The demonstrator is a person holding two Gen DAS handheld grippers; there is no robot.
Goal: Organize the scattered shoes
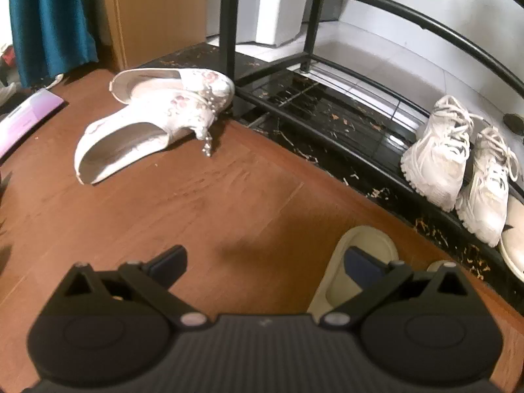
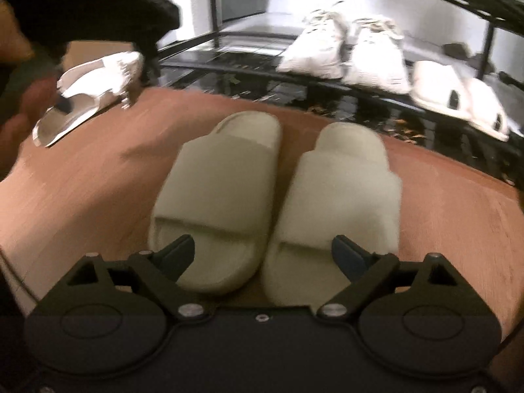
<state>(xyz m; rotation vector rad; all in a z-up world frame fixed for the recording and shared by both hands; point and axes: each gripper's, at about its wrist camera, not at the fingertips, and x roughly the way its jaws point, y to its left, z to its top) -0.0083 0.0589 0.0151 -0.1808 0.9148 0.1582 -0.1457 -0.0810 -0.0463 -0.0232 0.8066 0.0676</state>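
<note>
Wooden floor (image 2: 98,180): slides (image 2: 216,196) under spread right tongs (image 2: 263,255).

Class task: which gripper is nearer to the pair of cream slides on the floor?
Right. The right gripper hangs open directly over the cream slides; the left gripper is off to their side, over bare floor.

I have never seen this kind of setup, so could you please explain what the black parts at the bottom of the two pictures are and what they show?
Each picture comes from a camera on a hand-held claw, looking along its two fingers. The left claw is open over bare floor, holding nothing. The right claw is open above two cream slippers, not gripping them. White sneakers sit on the black rack; two floral shoes lie on the floor.
</note>
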